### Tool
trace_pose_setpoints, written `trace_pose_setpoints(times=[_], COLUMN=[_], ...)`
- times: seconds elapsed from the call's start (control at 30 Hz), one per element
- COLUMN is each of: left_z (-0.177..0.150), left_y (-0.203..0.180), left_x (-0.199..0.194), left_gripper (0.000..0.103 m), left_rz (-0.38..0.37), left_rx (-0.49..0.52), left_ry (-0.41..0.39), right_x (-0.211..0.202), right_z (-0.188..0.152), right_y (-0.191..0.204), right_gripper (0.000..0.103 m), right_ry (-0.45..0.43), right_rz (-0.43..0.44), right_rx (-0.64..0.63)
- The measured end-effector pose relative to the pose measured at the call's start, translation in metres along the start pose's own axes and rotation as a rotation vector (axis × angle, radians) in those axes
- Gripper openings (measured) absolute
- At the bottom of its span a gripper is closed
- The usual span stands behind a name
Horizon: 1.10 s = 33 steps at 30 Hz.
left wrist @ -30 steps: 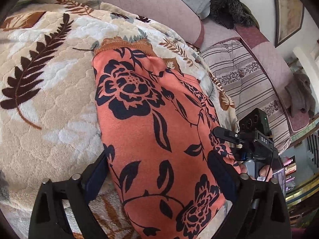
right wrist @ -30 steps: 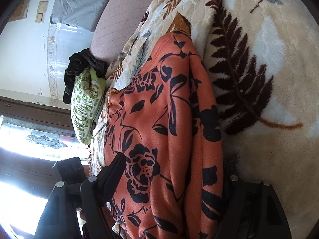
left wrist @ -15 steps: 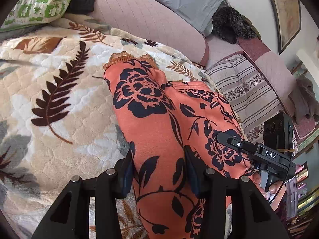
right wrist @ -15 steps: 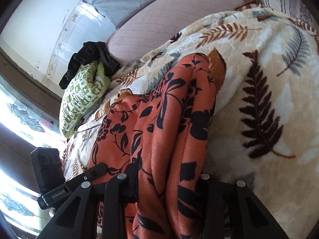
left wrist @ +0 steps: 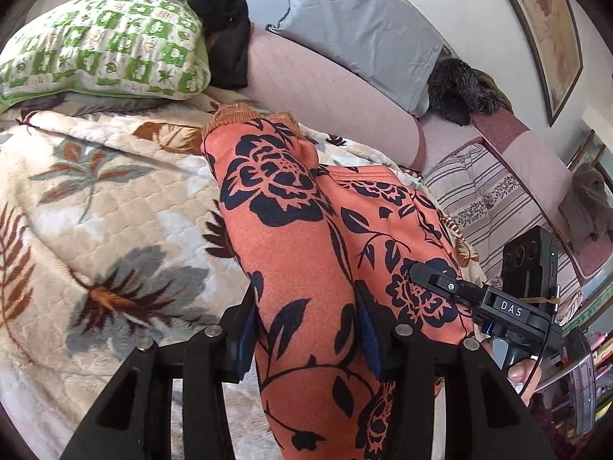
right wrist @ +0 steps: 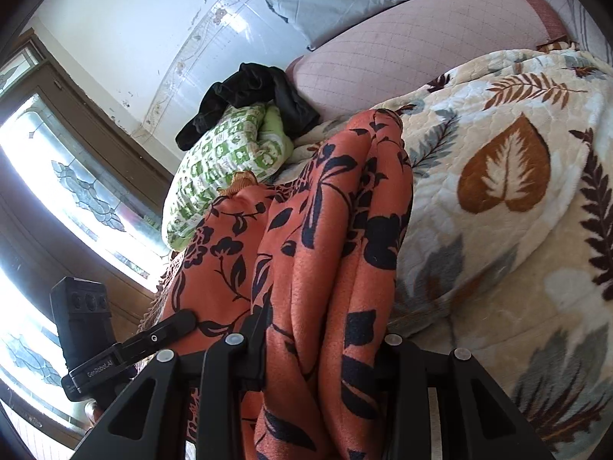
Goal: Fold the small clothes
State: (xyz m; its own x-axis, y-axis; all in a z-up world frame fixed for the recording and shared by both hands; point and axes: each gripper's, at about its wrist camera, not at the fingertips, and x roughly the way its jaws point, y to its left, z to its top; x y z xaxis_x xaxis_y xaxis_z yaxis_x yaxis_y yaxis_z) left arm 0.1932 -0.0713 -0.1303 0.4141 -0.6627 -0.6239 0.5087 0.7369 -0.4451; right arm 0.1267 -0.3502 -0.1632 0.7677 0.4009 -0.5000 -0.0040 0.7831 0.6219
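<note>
Leaf-patterned bedding, a quilted blanket [left wrist: 95, 230], covers the bed, with a green-checked pillow [left wrist: 103, 46] at 11 o'clock in the left wrist view and a grey pillow [left wrist: 364, 34] toward 1 o'clock. On it lie the orange floral trousers [left wrist: 306, 237], running from the ribbed cuff at 12 o'clock down to 6 o'clock. The left hand-held gripper [left wrist: 306, 326] is clenched on the near end of the cloth; the right hand-held gripper [right wrist: 325, 349] likewise grasps a bunched part of the same trousers [right wrist: 329, 230]. By the look of it the legs already lie together lengthwise, so one fold seems done; the crosswise fold, near end to cuff, is probably left.
</note>
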Motion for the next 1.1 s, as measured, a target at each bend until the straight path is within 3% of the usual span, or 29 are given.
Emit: trace_pose_setpoints(times=[0.2, 0.37, 0.5, 0.6, 0.63, 0.67, 0.73, 0.87, 0.97, 1.1], left_z=[-0.015, -0.026, -0.029, -0.029, -0.030, -0.031, -0.034, -0.051, -0.071, -0.081], left_y=[0.029, 0.044, 0.054, 0.052, 0.050, 0.047, 0.039, 0.005, -0.027, -0.061], left_x=[-0.012, -0.006, 0.004, 0.003, 0.001, -0.002, -0.012, -0.044, -0.078, -0.123], left_gripper=[0.048, 0.048, 0.058, 0.073, 0.073, 0.073, 0.075, 0.080, 0.095, 0.098], left_rz=[0.082, 0.147, 0.187, 0.246, 0.265, 0.279, 0.339, 0.534, 0.702, 0.743], left_rx=[-0.023, -0.018, -0.046, -0.037, -0.036, -0.039, -0.047, 0.039, 0.132, 0.180], left_ry=[0.027, 0.077, 0.112, 0.102, 0.098, 0.094, 0.082, -0.007, -0.137, -0.254], right_x=[0.031, 0.051, 0.055, 0.057, 0.056, 0.052, 0.040, 0.005, -0.026, -0.065], right_z=[-0.032, -0.052, -0.051, -0.052, -0.052, -0.053, -0.054, -0.062, -0.072, -0.081], right_y=[0.015, 0.017, -0.001, -0.004, -0.003, -0.001, 0.007, 0.038, 0.059, 0.091], right_gripper=[0.035, 0.035, 0.035, 0.047, 0.064, 0.071, 0.071, 0.071, 0.071, 0.071], right_ry=[0.068, 0.100, 0.132, 0.146, 0.150, 0.148, 0.124, 0.067, 0.034, -0.032], right_rz=[-0.001, -0.066, -0.046, -0.066, -0.101, -0.151, -0.225, -0.378, -0.447, -0.541], right_rx=[0.036, 0.033, 0.112, 0.124, 0.123, 0.111, 0.060, -0.079, -0.127, -0.198])
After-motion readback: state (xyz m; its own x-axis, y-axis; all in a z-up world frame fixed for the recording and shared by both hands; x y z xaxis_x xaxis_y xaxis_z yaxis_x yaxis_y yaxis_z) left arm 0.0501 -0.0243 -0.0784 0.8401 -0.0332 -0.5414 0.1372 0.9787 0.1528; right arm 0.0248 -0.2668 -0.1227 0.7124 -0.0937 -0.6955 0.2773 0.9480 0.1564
